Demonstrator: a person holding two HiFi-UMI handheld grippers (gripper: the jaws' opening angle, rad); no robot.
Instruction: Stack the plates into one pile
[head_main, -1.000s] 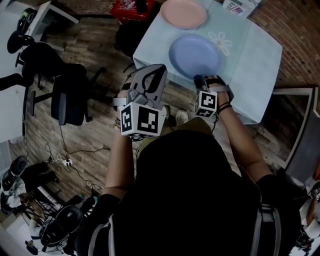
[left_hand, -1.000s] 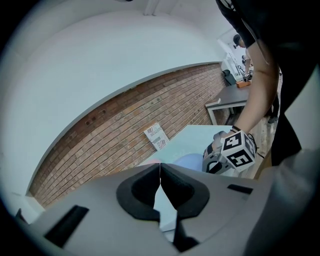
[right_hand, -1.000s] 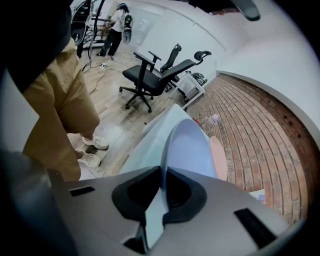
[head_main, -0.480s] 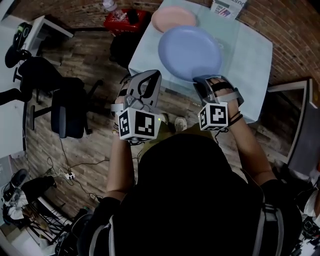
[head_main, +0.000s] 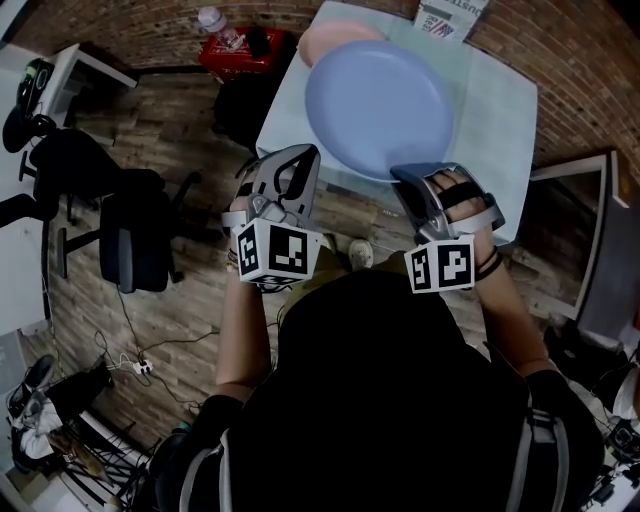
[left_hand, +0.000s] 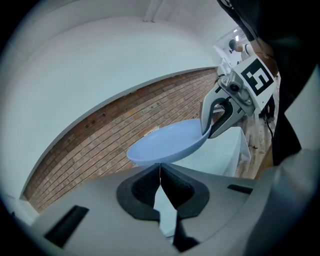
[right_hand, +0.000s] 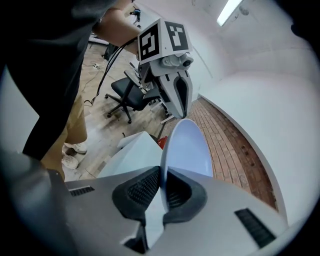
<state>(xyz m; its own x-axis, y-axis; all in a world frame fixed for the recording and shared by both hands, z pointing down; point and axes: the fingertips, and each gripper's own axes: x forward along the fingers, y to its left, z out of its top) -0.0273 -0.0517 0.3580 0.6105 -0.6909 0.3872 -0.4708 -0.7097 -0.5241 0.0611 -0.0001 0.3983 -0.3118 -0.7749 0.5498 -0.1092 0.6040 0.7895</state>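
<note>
My left tongs (head_main: 297, 160) hung off the desk's (head_main: 490, 110) edge, pressed together on nothing. The pink plate (head_main: 325, 35) lay on the desk, partly hidden behind the blue plate (head_main: 380, 95), which hung in the air above the desk, its near rim pinched in my right tongs (head_main: 408, 175).

The round pale-blue plastic plate (head_main: 380, 95) is hanging in the air above the table (head_main: 495, 100), tilted, its near rim pinched in the right gripper (head_main: 410, 172). The round pink plastic plate (head_main: 325, 32) is lying flat at the table's far end, and the blue one is partly hiding it.
</note>
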